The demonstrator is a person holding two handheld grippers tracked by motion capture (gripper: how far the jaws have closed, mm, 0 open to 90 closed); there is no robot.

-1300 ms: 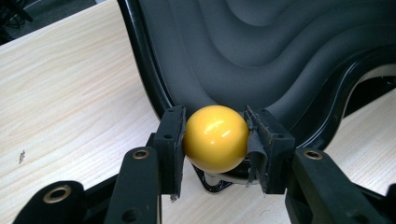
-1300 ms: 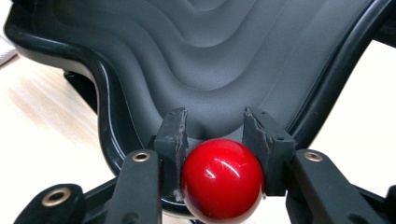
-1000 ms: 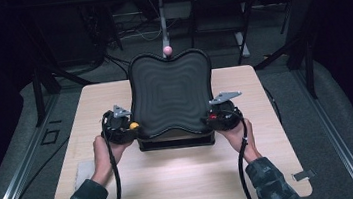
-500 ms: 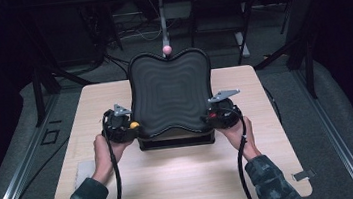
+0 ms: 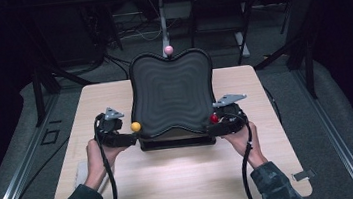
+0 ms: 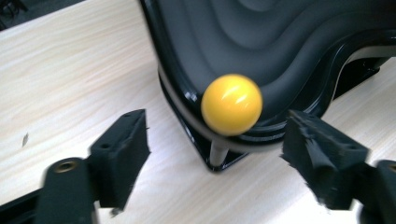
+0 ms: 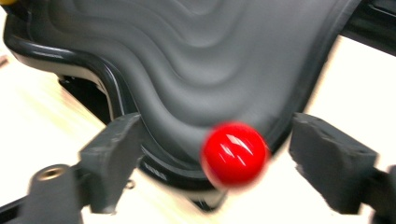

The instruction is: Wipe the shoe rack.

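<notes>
Black ridged board (image 5: 171, 94): tilted on a dark base (image 5: 177, 142) at the middle of the wooden table (image 5: 173, 180), far edge raised, near edge low.
Yellow knob (image 5: 136, 126): at the board's near left corner, on a short stem; in the left gripper view (image 6: 231, 104) between the two jaws, touching neither.
Red knob (image 5: 214, 118): at the board's near right corner; in the right gripper view (image 7: 235, 154) between the jaws, clear of both pads, blurred.
Pink knob (image 5: 169, 49): at the middle of the board's far edge.
Left gripper (image 5: 127, 135): just beside the yellow knob, jaws spread wide, just opened, pinching nothing.
Right gripper (image 5: 222, 125): just beside the red knob, jaws likewise spread, just opened, gripping nothing.
Hands: left hand (image 5: 101, 156) and right hand (image 5: 239, 140) behind the grippers, camouflage sleeves at the near table edge.
</notes>
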